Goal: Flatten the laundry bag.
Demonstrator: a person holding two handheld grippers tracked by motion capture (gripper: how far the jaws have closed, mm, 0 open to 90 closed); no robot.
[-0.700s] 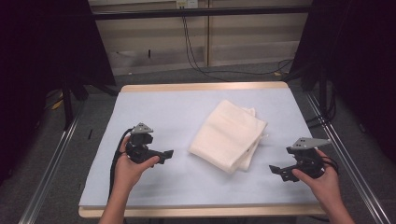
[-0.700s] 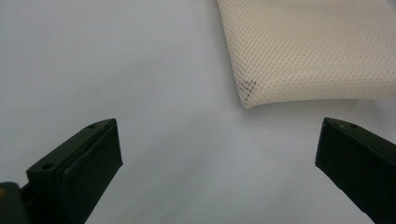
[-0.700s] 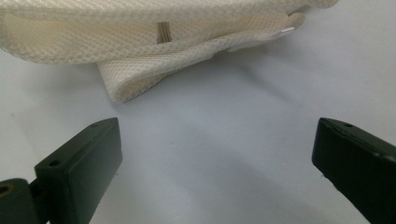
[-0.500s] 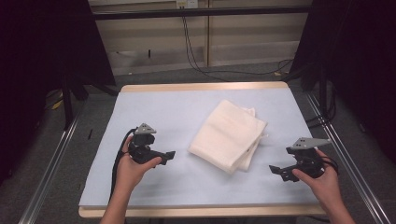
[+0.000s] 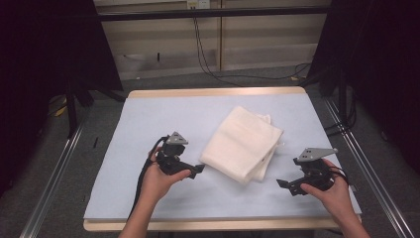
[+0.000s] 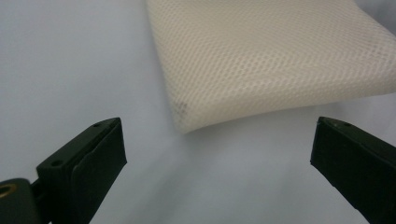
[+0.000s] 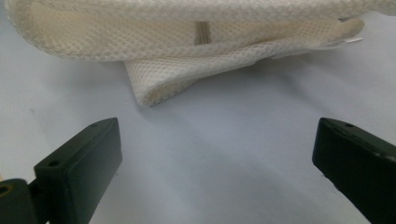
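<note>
Right, left gripper (image 5: 198,170) low over the mat, jaws spread wide w/ nothing between them, tips just beside the near-left corner of the folded cream mesh cloth (image 5: 244,143). In the left gripper view that corner (image 6: 187,119) sits ahead of the gap, apart from both jaws. Right gripper (image 5: 283,184) also gaping, empty, aimed at the cloth's near-right edge, near it but not touching. Cloth lies flat mid-table on the pale blue mat (image 5: 163,116), layers showing at its right edge.
</note>
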